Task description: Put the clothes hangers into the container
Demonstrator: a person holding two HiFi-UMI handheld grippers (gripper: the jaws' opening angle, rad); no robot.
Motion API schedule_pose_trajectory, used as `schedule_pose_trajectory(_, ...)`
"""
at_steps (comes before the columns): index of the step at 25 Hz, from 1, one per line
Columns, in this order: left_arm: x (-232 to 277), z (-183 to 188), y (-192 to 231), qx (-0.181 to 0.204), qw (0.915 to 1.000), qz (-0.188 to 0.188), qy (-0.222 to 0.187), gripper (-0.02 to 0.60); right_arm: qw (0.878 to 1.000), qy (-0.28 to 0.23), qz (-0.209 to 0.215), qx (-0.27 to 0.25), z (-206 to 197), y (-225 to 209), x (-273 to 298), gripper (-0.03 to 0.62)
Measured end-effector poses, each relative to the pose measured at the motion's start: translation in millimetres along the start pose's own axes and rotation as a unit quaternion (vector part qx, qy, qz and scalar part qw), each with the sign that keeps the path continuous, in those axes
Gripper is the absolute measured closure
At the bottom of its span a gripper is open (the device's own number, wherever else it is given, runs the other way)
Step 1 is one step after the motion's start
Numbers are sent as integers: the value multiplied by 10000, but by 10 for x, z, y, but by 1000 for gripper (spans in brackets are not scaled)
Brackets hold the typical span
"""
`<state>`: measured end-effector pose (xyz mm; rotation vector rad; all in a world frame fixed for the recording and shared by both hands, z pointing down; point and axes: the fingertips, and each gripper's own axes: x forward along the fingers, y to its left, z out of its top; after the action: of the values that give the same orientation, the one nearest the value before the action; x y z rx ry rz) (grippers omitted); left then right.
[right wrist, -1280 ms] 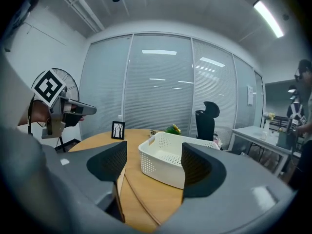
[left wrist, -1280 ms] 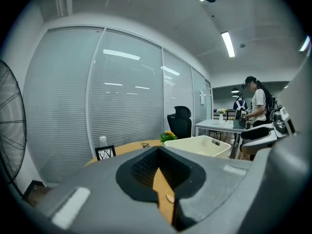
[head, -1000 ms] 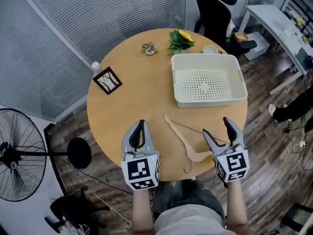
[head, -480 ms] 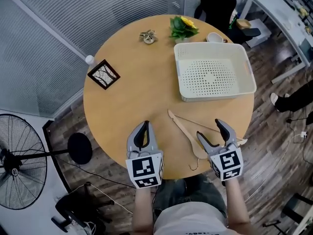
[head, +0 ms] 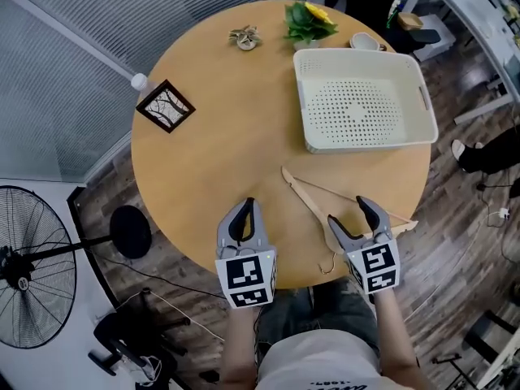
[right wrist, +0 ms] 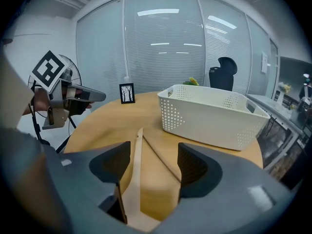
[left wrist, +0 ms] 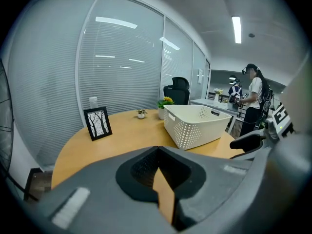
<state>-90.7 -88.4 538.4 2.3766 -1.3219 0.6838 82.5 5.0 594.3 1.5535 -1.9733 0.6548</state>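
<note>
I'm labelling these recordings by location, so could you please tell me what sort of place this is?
Probably an office: a glass wall with blinds, a black swivel chair and a white desk surround the round table.

- What does the hanger look like?
- 1 pale wooden hanger [head: 306, 205] with a thin crossbar and a metal hook. It lies flat near the table's [head: 219, 161] near edge, hook toward that edge.
- And the container?
- 1 cream container [head: 366, 142] with perforated walls and floor, upright and open-topped, just beyond the hanger and not touching it.
</note>
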Motion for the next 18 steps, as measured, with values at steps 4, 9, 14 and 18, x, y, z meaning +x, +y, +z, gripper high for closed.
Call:
schedule_pose_trajectory(4, -9, -151, 1, -132, 9997, 126, 133, 581, 9996, 239, 132, -97, -187, 70, 80, 278)
schedule_pose_trajectory(9, -45, -333, -41, -221, 9990, 242, 298, 581, 9983, 465, 301, -155, -355, 155, 172, 290)
schedule_pose_trajectory(14, -87, -504, -91, -211, 9985, 301, 401, 581, 9963, 717, 468, -89, -518, 265, 278, 312)
schedule_pose_trajectory(18, -106, -616, -108, -254, 9979, 323, 494, 581, 9950, 839, 542, -6, -612, 342, 339, 322)
